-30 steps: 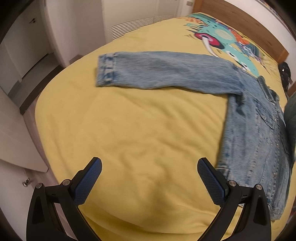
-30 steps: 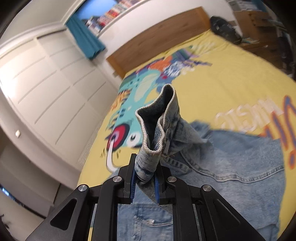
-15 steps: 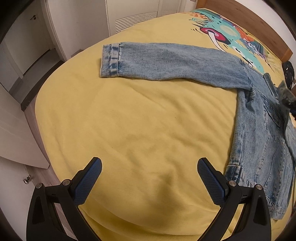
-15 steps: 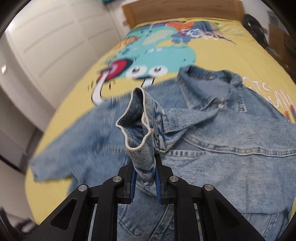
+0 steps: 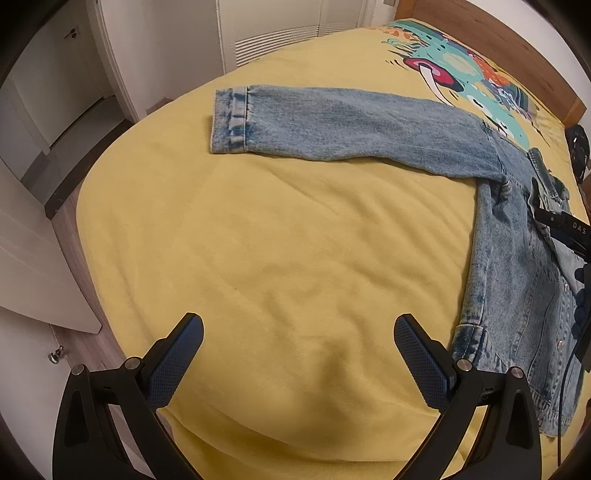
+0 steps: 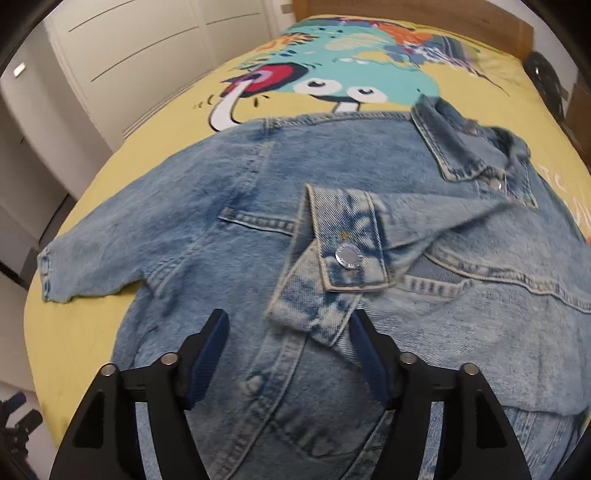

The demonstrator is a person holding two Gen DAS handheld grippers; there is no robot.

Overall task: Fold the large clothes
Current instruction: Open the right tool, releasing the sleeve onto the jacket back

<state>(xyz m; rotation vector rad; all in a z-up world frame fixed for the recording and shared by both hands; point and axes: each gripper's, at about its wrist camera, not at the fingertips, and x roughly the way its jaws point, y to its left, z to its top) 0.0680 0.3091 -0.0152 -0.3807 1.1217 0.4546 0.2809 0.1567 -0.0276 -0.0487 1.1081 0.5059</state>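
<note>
Nearest, the right gripper: jaws are seen opening, and the folded-over cuff, which was pinched and held upright between the pads half a second ago, is now laid flat on the jacket front; its lower corner lies between the parted pads, with no grip visible.

Next, the left gripper: jaws released and spread wide, nothing between them, held over bare yellow bedspread. Its view is little changed from the earlier frame.

Item, denim jacket: spread face up on the bedspread, snaps and chest pocket flaps showing. In the right wrist view the collar is pointed away toward the wooden headboard, the hem toward the camera, so the body's long axis is run from near to far. One sleeve is stretched straight out sideways, across that axis, its cuff end pointed toward the white cupboard doors.

Farthest, a cartoon print is noted on the bedspread beyond the collar.
</note>
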